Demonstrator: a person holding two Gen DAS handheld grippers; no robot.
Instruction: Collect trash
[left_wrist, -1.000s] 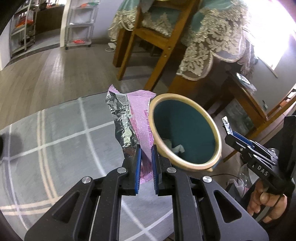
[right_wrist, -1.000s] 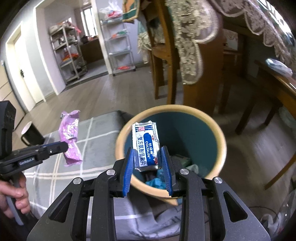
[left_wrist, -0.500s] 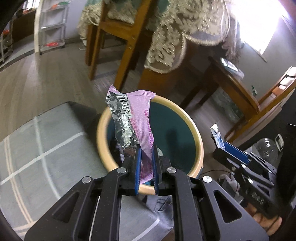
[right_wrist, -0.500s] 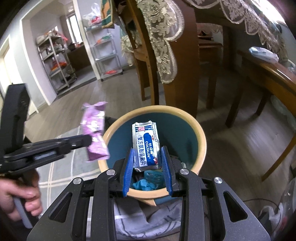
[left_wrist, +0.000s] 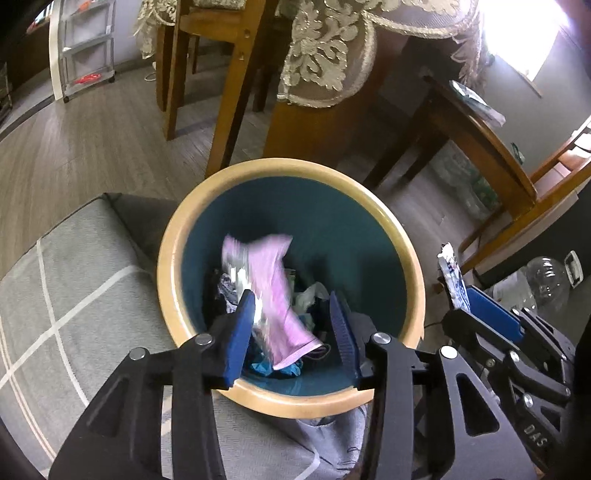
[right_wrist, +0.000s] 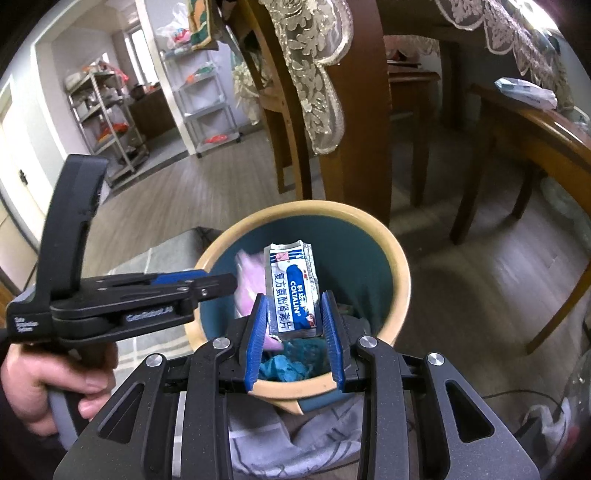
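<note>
A round bin (left_wrist: 236, 177) with a tan rim and teal inside stands on the floor; in the right wrist view (right_wrist: 400, 266) it sits below my fingers. My left gripper (left_wrist: 291, 306) is open over the bin mouth. A pink foil wrapper (left_wrist: 273, 291), blurred, is loose between the spread jaws, falling into the bin. My right gripper (right_wrist: 295, 310) is shut on a silver and blue medicine packet (right_wrist: 291, 291), held upright over the bin. That packet also shows at the right of the left wrist view (left_wrist: 452, 273). Several crumpled scraps (left_wrist: 306, 299) lie in the bin.
A grey checked rug (left_wrist: 74, 280) lies left of the bin. A wooden chair leg (left_wrist: 236, 85) and a table with a lace cloth (left_wrist: 325, 48) stand just behind. A clear plastic bottle (left_wrist: 546, 280) lies at the right. Shelves (right_wrist: 107, 122) stand far off.
My left gripper moved over the bin and opened, letting go of the pink wrapper, which now drops inside. My right gripper still holds the packet over the bin.
</note>
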